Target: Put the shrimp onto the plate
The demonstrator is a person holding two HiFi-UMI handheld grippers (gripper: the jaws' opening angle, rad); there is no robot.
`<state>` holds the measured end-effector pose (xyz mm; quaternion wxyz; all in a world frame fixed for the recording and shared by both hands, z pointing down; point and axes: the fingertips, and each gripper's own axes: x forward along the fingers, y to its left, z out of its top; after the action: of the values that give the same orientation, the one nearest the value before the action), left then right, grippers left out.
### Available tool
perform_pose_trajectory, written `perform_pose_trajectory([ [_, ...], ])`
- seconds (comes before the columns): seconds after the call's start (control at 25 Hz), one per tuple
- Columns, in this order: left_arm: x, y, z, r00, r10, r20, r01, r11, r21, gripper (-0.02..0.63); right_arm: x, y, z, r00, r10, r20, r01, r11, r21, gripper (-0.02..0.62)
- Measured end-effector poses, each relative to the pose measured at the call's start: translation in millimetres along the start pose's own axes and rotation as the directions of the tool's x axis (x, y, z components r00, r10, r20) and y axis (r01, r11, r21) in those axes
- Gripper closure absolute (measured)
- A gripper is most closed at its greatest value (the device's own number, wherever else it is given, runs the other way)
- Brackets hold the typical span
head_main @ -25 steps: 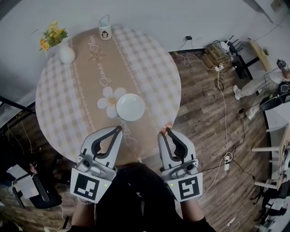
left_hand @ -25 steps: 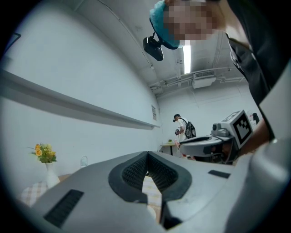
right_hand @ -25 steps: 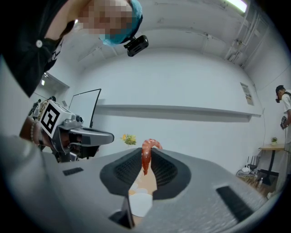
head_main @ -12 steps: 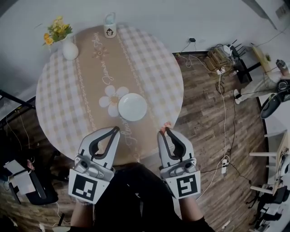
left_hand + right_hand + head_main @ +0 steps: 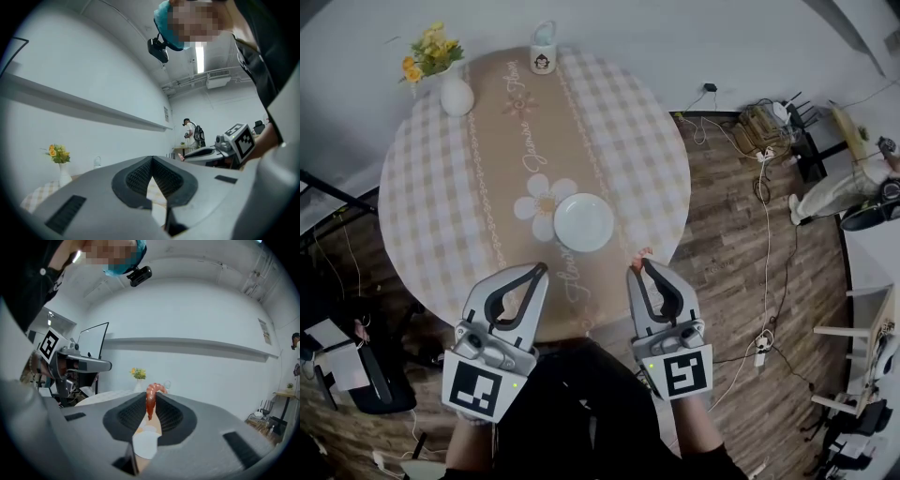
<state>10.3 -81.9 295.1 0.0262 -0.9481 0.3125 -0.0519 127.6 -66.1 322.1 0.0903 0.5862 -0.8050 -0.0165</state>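
Note:
A white round plate [image 5: 583, 222] sits on the round table [image 5: 431, 206], on the tan runner beside a printed daisy. My right gripper [image 5: 641, 265] hovers at the table's near edge, just right of and nearer than the plate, shut on an orange-red shrimp [image 5: 642, 257]. In the right gripper view the curled shrimp [image 5: 151, 398] sticks up from between the closed pads, with the plate [image 5: 145, 444] showing below. My left gripper [image 5: 543, 269] is shut with nothing in it, over the near edge left of the plate; its tips meet in the left gripper view [image 5: 152, 160].
A white vase of yellow flowers [image 5: 450, 82] and a small mug [image 5: 544, 58] stand at the table's far side. Wooden floor with cables and a box of clutter [image 5: 761, 122] lies to the right. A person [image 5: 839, 187] stands at the far right.
The view has shifted so the table and plate sit slightly further right and lower. Both grippers keep the same pose, the right still holding the shrimp.

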Motion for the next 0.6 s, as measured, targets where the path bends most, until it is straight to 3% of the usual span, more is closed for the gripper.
perform_pose_trajectory([
  [0.6,-14,32,-16,0.998,0.059,-0.035,-0.06,0.998,-0.03,0.606,64,15,-53,0.989,0.075,-0.127,-0.078,0.997,-0.021,0.546],
])
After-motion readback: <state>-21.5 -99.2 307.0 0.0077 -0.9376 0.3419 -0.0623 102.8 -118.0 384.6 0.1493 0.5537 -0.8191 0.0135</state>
